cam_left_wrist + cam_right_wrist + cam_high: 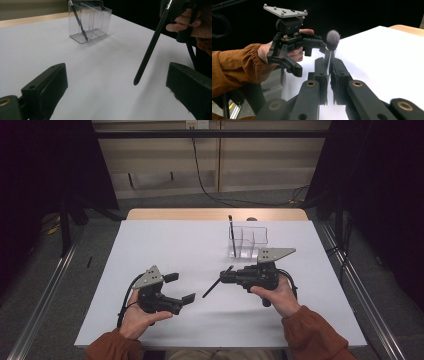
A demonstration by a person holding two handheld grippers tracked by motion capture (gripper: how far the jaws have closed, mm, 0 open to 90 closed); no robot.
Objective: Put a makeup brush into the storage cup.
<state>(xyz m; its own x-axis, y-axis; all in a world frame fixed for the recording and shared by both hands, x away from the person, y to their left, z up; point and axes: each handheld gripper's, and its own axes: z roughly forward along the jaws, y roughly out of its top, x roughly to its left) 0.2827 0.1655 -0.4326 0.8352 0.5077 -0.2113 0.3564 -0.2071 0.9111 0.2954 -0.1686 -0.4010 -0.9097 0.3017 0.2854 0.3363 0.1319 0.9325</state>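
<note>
My right gripper (226,276) is shut on a makeup brush (212,289) near its silver collar. The grey fluffy head (333,38) sticks out past the shut jaws (328,62), and the black handle (150,47) slants down toward the table, its tip hanging just above the white surface. My left gripper (180,287) is held a little to the left of that tip, jaws wide open (117,87) with nothing between them. A clear compartmented organiser (248,241) stands behind, with another black-handled stick (232,236) leaning in its left compartment.
The white tabletop (165,245) has a wooden strip along its far edge (215,214). Metal rails run along both sides of the table, and cables lie on the floor behind. The organiser (91,21) stands at the back right of the centre.
</note>
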